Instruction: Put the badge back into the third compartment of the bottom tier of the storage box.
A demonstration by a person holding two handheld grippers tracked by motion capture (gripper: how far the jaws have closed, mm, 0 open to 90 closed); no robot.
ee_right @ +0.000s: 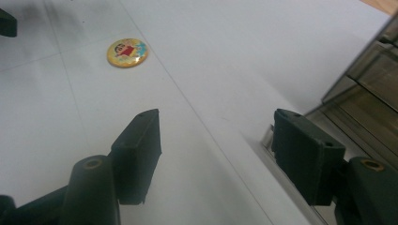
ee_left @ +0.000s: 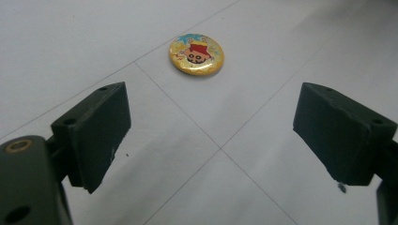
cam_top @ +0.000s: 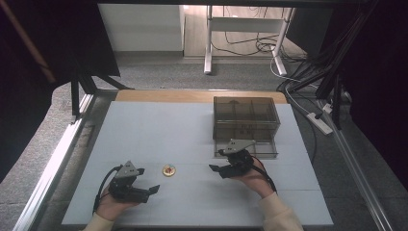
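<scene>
Listing items on the pale grey surface (cam_top: 144,125), as seen at this moment:

1. Left claw (cam_top: 153,188): in the person's left hand, near front-left of surface, low over it. Jaws spread wide, nothing btwn them, pads touching nothing. In left gripper view (ee_left: 213,126) both black pads stand well apart w/ bare surface and its seam lines showing in the gap. Points toward the badge.

2. Right claw (cam_top: 214,168): in the person's right hand, right of centre, just in front of the box. Jaws spread, approx. as wide as the left's, empty; no contact w/ badge or box visible. In right gripper view (ee_right: 218,140) the gap shows bare surface; box edge sits just beside the right-hand pad, whether touching cannot be told.

3. Badge (cam_top: 169,170): small round pin, yellow rim, cartoon figure w/ red on face. Lies flat on surface btwn the two claws, nearer the left one, apart from both. Seen also in left gripper view (ee_left: 196,54), ahead of the jaws beyond their tips, and in right gripper view (ee_right: 126,52), far off to upper left.

4. Box (cam_top: 246,118): smoky see-through plastic, w/ compartments, at right-rear of surface; a shallow drawer (cam_top: 260,150) sticks out at its front, by the right hand.
</scene>
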